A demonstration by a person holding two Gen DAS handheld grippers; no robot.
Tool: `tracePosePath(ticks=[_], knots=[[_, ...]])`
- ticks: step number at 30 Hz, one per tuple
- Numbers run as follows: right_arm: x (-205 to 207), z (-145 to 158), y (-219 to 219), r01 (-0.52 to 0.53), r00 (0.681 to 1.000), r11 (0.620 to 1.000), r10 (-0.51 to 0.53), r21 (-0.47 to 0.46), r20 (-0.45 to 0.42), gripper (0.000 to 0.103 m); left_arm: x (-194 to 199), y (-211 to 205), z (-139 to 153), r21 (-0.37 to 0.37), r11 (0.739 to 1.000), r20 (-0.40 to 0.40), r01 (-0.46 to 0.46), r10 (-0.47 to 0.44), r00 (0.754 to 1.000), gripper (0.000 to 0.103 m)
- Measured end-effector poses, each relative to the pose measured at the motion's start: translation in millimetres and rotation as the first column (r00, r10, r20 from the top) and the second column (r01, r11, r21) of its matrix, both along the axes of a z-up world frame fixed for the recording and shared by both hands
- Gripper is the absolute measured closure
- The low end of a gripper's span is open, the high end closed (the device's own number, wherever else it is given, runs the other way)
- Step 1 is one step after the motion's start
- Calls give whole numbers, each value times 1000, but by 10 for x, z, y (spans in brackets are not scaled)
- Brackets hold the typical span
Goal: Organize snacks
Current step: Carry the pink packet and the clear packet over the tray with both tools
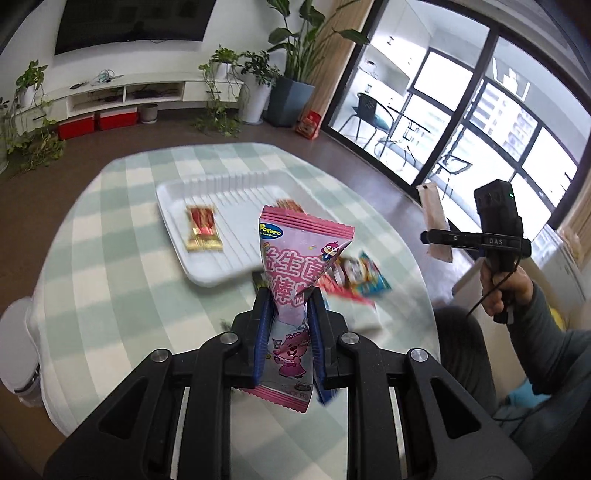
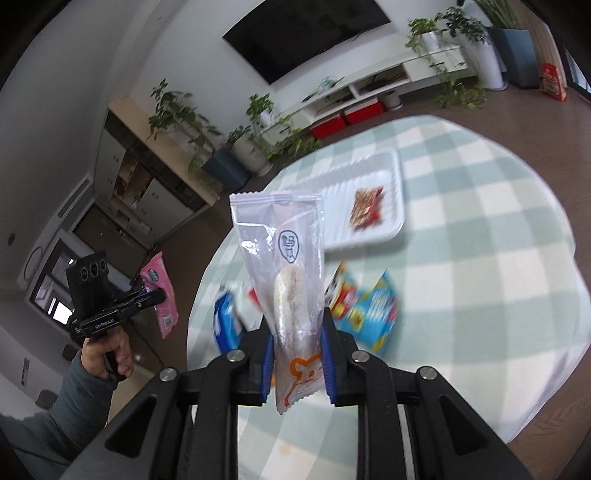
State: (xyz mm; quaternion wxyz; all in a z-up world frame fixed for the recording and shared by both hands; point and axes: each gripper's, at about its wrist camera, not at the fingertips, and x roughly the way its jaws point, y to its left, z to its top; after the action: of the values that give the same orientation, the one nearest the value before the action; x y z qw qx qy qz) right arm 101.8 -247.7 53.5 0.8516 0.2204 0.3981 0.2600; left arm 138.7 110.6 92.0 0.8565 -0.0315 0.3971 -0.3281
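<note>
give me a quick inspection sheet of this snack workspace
surface: round table under a green and white check cloth
job's things: white tray holding one red and gold snack; pink packet; clear packet
clutter: loose snack packets on the cloth beside the tray
grippers: left gripper shut on the pink packet; right gripper shut on the clear packet, both lifted off the table
cables: black cable hanging from the right handle
surroundings: potted plants, wall tv, red boxes, glass doors
</note>
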Motion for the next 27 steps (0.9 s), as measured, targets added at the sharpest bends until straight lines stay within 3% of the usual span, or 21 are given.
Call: tracePosePath(ticks=[7, 12, 16, 21, 27], knots=[[703, 378, -87, 56, 998, 998, -57, 12, 39, 79, 1027, -140, 267, -11, 1000, -34, -25, 24, 999, 85], [1233, 455, 91, 14, 999, 1000, -15, 3, 31, 79, 1640, -436, 107, -1, 1000, -117, -15, 15, 993, 85], [1644, 282, 347, -22, 999, 1000, 21, -17, -44, 79, 2003, -614, -190, 15, 999, -193, -40, 43, 980, 85], [1982, -143, 653, -46, 988, 996, 35, -70, -152, 79, 2268, -696, -680, 33, 997, -276, -73, 79, 958, 85], [2218, -571, 869, -66, 971, 991, 37, -116, -238, 79, 2370, -749, -979, 57, 994, -298, -92, 105, 949, 85]])
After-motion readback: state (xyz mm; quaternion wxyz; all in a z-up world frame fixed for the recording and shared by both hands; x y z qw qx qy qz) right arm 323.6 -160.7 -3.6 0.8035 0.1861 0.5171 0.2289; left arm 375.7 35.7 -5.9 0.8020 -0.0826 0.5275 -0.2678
